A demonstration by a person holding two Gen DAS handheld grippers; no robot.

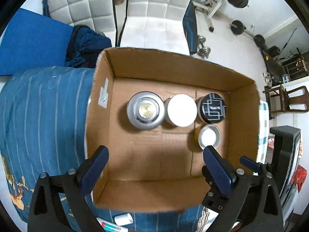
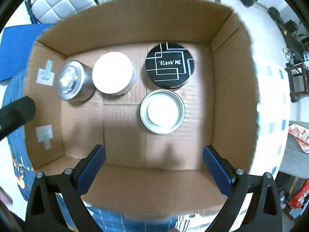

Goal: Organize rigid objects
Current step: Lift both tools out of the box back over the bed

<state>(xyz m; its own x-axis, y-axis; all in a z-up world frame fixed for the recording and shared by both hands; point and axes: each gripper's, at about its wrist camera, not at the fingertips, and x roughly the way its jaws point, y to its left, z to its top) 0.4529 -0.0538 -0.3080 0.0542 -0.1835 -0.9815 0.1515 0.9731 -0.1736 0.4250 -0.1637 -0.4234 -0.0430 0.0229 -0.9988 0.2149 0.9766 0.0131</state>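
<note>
An open cardboard box [image 1: 170, 195] [image 2: 135, 27] sits on a blue bedspread. Inside stand a silver jar [image 1: 145, 112] [image 2: 74, 80], a white-lidded jar [image 1: 182, 109] [image 2: 113, 72], a black round tin marked 'Blank ME' [image 1: 212, 108] [image 2: 170, 64] and a small silver tin with a white centre [image 1: 209, 136] [image 2: 162, 111]. My left gripper [image 1: 155, 155] is open and empty above the box's near side. My right gripper [image 2: 154, 154] is open and empty above the box, just near of the small tin. The right gripper's finger also shows in the left wrist view [image 1: 249, 163].
The blue striped bedspread [image 1: 42, 116] lies left of the box. A white tube [image 1: 123, 218] and a marker [image 1: 111, 227] lie on it near the box's front edge. A white padded headboard [image 1: 92, 3], gym weights [image 1: 238, 27] and a wooden chair [image 1: 285, 100] stand beyond.
</note>
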